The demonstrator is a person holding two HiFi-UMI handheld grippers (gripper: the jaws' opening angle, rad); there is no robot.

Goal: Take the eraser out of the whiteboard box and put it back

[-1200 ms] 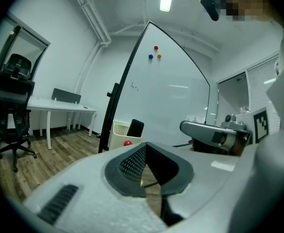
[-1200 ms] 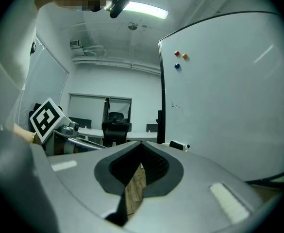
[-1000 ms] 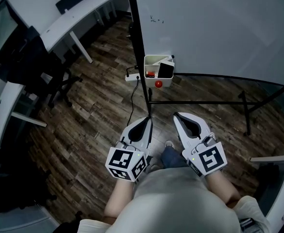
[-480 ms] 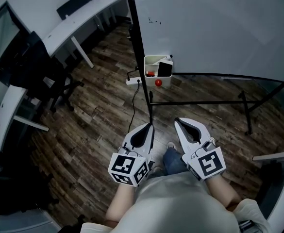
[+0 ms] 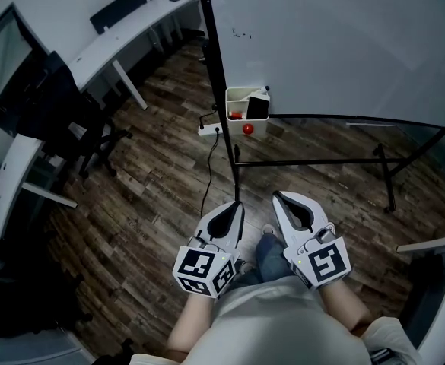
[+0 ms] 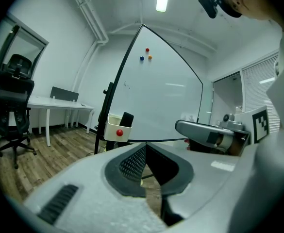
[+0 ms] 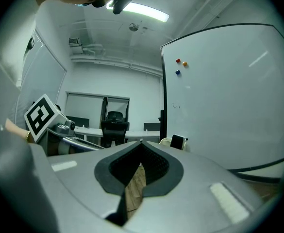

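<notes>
Black eraser stands in the white box, which is fixed at whiteboard's lower left corner. L gripper & R gripper both clenched, empty, side by side, well apart from box, over wood floor.

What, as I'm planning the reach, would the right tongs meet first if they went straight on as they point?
Nothing near the right tongs. Their line seems to pass just left of the whiteboard's black post and the whiteboard box, toward the far desk; depth is unclear.
</notes>
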